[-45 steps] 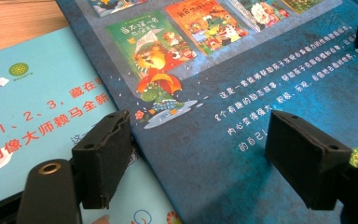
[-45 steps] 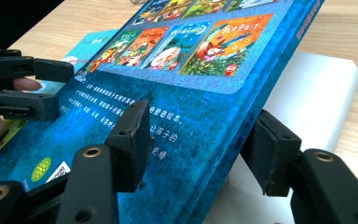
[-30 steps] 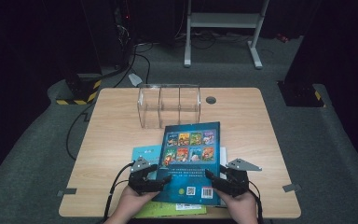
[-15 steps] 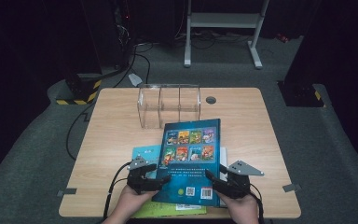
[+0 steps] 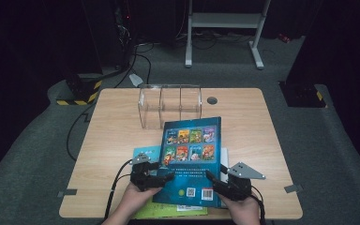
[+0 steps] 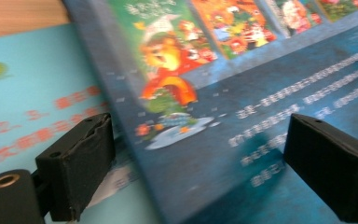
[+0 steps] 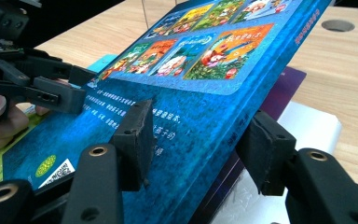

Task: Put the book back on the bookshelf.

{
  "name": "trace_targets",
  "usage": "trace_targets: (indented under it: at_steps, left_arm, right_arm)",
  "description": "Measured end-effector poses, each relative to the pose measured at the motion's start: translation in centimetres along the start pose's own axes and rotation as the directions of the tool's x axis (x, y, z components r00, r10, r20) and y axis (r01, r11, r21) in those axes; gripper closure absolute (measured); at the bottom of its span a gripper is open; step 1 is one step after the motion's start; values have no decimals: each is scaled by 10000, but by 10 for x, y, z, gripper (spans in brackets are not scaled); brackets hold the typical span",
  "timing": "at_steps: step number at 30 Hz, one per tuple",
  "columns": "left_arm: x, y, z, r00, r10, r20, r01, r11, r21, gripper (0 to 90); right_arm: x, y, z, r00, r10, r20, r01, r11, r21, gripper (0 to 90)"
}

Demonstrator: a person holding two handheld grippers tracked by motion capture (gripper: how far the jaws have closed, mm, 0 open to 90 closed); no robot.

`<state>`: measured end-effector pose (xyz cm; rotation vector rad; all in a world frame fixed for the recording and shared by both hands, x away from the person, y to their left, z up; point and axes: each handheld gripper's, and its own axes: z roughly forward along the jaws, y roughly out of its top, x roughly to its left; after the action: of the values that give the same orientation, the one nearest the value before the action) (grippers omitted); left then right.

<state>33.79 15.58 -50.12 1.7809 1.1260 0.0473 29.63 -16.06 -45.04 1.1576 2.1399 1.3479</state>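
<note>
The right tongs (image 7: pixel 193 140) are gripping the blue book (image 7: pixel 182 93) by its right edge: in the right gripper view one black pad is pressing on the cover and the other is sitting under the edge, so that side of the book is tilting up off the stack beneath it. The left tongs (image 6: pixel 200 168) are standing released, and their jaws have just been opening; in the left gripper view the book's left edge is lying between the two pads, with neither pad pressing on it. One pad is hanging over a light blue book (image 6: pixel 32 93) that is lying below, and the other is hanging over the dark lower part of the blue cover.

In the high view both tongs, left (image 5: pixel 161 176) and right (image 5: pixel 214 180), are sitting at the near end of the blue book (image 5: pixel 190 159), each in one hand, with forearms coming in from the bottom edge. The book is lying back cover up, showing rows of small coloured pictures, a barcode and a square code near its near edge. It is resting on top of other books, among them a green one (image 5: pixel 168 212) that is poking out at the near side and a white one (image 7: pixel 307 126) under the right edge. Beyond the far end of the book a clear divided rack (image 5: pixel 168 105) is standing on the wooden table (image 5: pixel 243 122).
</note>
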Motion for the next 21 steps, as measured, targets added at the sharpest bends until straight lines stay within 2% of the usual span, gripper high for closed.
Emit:
trace_targets:
  at_steps: [7,11,14,16,21]
  left_arm:
    - [7,2,1,9987,-121,499,125,9999,-75,64]
    - [10,3,0,9970,-278,719,285,9996,-80,45]
    - [10,3,1,9955,-401,862,410,9991,-90,43]
    - [8,3,1,9944,-344,998,354,9993,-80,64]
    - [5,4,-1,9963,-280,819,287,9996,-72,72]
  right_arm:
    - [3,2,-1,9997,-231,56,231,9997,-85,474]
    - [8,4,-4,9984,-554,149,558,9981,-249,474]
    - [9,5,-5,9976,-674,160,679,9973,-295,474]
    - [9,6,-5,9977,-668,144,672,9973,-301,474]
    - [8,5,-4,9981,-606,101,609,9977,-303,473]
